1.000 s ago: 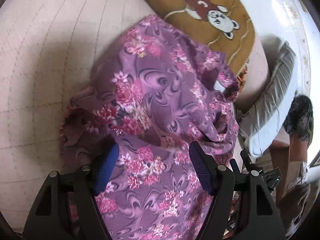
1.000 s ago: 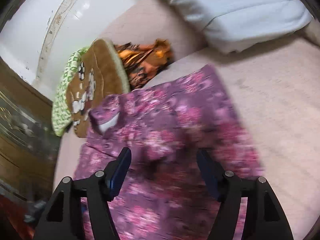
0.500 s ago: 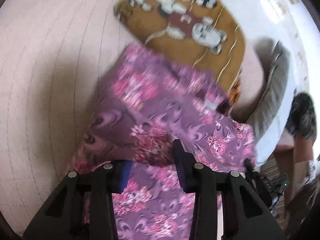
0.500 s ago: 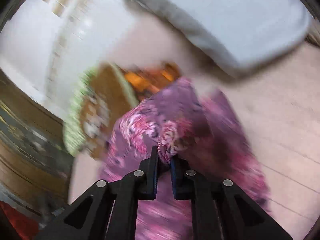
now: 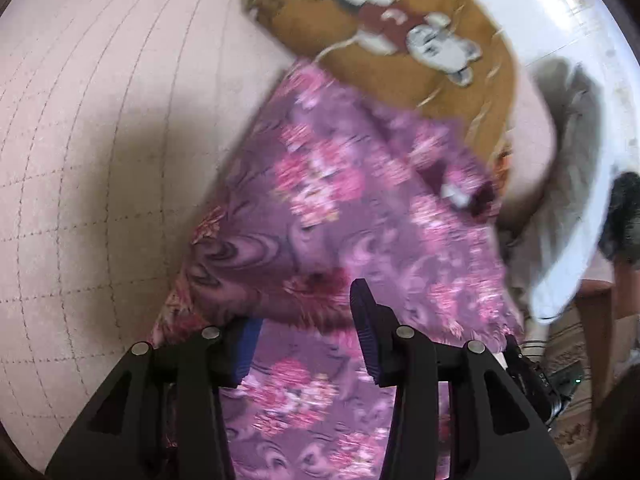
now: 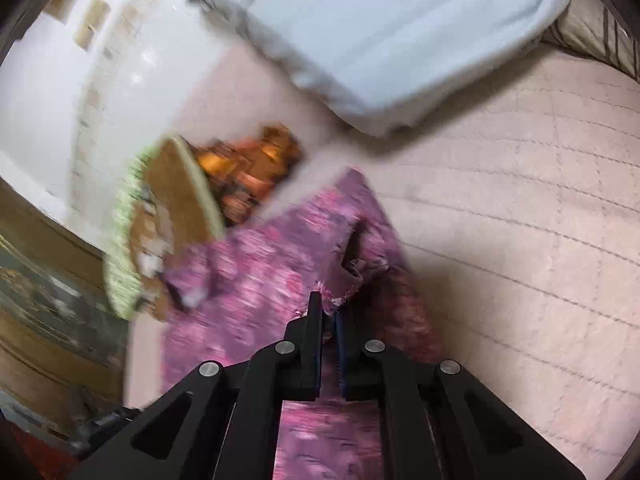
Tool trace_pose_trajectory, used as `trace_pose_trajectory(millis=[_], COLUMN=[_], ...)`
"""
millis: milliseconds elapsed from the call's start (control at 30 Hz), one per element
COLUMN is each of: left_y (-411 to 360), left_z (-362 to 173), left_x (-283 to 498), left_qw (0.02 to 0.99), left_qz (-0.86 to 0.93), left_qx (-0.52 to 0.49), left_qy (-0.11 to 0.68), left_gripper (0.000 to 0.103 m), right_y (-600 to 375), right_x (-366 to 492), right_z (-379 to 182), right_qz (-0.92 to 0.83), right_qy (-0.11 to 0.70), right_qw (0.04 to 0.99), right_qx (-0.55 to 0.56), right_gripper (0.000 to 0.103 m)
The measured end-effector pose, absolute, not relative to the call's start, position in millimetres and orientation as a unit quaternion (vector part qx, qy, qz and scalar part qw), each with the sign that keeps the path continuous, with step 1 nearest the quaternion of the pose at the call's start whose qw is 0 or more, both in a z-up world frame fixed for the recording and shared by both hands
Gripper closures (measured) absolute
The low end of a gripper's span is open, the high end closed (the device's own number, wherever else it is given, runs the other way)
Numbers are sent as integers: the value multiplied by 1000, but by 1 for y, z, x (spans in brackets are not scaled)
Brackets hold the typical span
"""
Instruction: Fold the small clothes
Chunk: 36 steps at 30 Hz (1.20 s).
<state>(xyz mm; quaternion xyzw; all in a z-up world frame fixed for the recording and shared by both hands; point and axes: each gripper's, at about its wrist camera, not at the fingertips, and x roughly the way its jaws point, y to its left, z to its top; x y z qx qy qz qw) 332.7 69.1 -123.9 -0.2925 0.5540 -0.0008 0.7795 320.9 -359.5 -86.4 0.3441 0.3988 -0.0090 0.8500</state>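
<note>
The right gripper has its two black jaws pressed nearly together on a bunched fold of the purple floral cotton garment, pinching the cloth between the blue pads; a frayed, pink-flowered edge pokes up just ahead of the fingertips. From that pinch the garment runs back beneath the claw and spreads forward and to its left over the pale pink quilted bedcover. Ahead and to the left of the claw sits a brown cushion with a green trim, an orange patterned cloth tucked just behind it. Farther ahead and to the right lies a pale blue pillow.

The left gripper stands with its jaws apart, a raised fold of the same purple garment lying between them; the left blue pad sits partly under the cloth, and the motion blur makes it hard to say whether either pad truly presses the fabric. The garment stretches forward from this claw to the brown cushion printed with cartoon mice, whose near edge it touches or overlaps. To the left of the claw the quilted bedcover lies bare; to the right is a grey-white pillow.
</note>
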Motion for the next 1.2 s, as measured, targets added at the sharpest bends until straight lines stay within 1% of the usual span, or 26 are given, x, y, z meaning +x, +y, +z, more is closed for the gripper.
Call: trace_pose_trajectory(millis=[67, 100, 167, 267, 300, 333, 367, 400, 433, 533, 633, 767, 867, 933, 1000, 1067, 1133, 1167, 1200], left_y=[66, 66, 66, 73, 77, 80, 84, 87, 90, 100, 111, 118, 118, 112, 106, 101, 102, 102, 101], left_z=[-131, -129, -124, -119, -114, -109, -104, -99, -92, -78, -73, -80, -90, -98, -105, -113, -117, -118, -120], left_x=[333, 330, 325, 310, 302, 289, 279, 269, 257, 224, 192, 150, 123, 109, 99, 88, 78, 74, 72], left_qw=[781, 785, 784, 774, 773, 776, 778, 780, 782, 784, 774, 757, 743, 735, 729, 725, 722, 719, 718], left_qz=[6, 6, 3, 3, 0, -9, -15, -22, -30, -50, -67, -82, -107, -119, -124, -122, -120, -121, -122], left_qx=[-275, -265, -252, -244, -240, -233, -228, -219, -206, -173, -167, -171, -188, -193, -198, -194, -195, -197, -199], left_qy=[561, 559, 568, 585, 587, 586, 586, 586, 587, 594, 606, 626, 633, 639, 644, 650, 653, 655, 656], left_gripper=[68, 70, 70, 70, 70, 68, 65, 57, 50, 48, 41, 41, 41, 41, 41, 37, 35, 35, 34], right_y=[-357, -356, -359, -365, -367, -368, -368, -368, -368, -364, -366, -367, -374, -377, -376, -372, -367, -363, -358], right_x=[326, 325, 316, 294, 281, 271, 253, 239, 221, 176, 132, 75, 41, 28, 18, 8, 2, -1, -4], right_z=[-108, -109, -99, -76, -70, -64, -57, -54, -51, -50, -54, -63, -74, -81, -87, -91, -91, -91, -92], right_qz=[-18, -16, -16, -25, -20, -12, 0, 4, 9, 21, 23, 17, 14, 12, 14, 29, 41, 51, 58], right_qy=[449, 446, 438, 434, 429, 426, 431, 434, 441, 463, 471, 483, 493, 499, 506, 508, 507, 510, 513], right_qw=[833, 835, 840, 847, 850, 853, 854, 855, 856, 852, 851, 849, 841, 835, 829, 829, 832, 831, 832], right_qx=[325, 322, 320, 306, 305, 302, 292, 283, 269, 243, 232, 211, 221, 232, 235, 232, 220, 215, 204], right_gripper=[98, 99, 89, 88, 86, 79, 75, 67, 64, 63, 63, 62, 59, 57, 57, 57, 57, 57, 61])
